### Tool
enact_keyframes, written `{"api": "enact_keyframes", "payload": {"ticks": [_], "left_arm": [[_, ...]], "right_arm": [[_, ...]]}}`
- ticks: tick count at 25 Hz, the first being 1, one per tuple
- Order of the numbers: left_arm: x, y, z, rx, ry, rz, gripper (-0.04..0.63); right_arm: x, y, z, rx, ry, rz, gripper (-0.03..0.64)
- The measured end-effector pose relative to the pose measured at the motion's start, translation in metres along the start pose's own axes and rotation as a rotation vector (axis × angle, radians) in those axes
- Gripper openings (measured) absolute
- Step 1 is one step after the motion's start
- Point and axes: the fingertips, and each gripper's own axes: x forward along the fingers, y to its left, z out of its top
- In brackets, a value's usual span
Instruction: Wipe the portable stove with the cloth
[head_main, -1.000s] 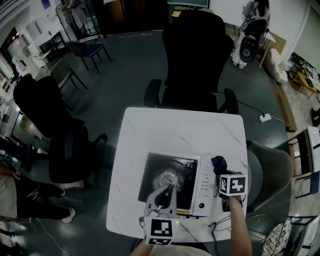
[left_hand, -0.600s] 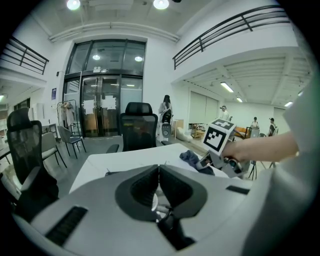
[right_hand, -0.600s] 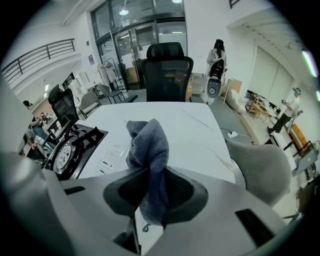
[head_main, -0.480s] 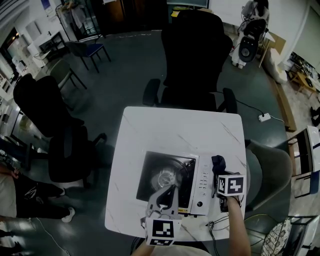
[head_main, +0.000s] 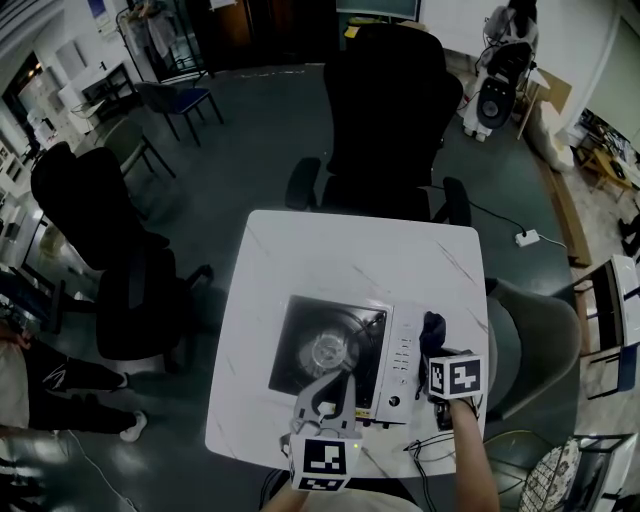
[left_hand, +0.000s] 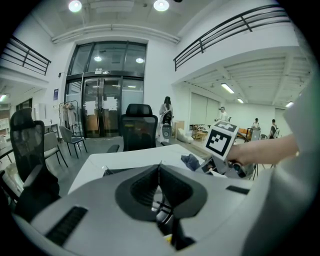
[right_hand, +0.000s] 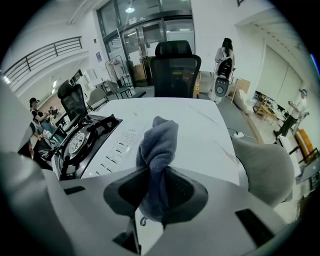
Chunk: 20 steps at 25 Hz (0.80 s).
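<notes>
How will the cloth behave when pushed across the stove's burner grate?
Probably floppy: the cloth bunches and folds over above the right gripper's shut fingers. Likely light and not slippery, since it looks like soft towel fabric. It may snag on the stove's raised grate.

I find nothing legible: the print on the portable stove's (right_hand: 80, 142) control panel (right_hand: 120, 146) is too small to read, and the cubes on my left claw (left_hand: 160, 167) and right claw (right_hand: 154, 172) bear only black-and-white square patterns.
</notes>
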Motion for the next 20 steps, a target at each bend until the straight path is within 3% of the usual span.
{"api": "enact_keyframes", "payload": {"ticks": [20], "left_arm": [[-0.032, -0.038, -0.011, -0.008, -0.016, 0.031, 0.021]], "right_arm": [[-0.035, 0.033, -0.075, -0.078, 0.040, 0.126, 0.100]]}}
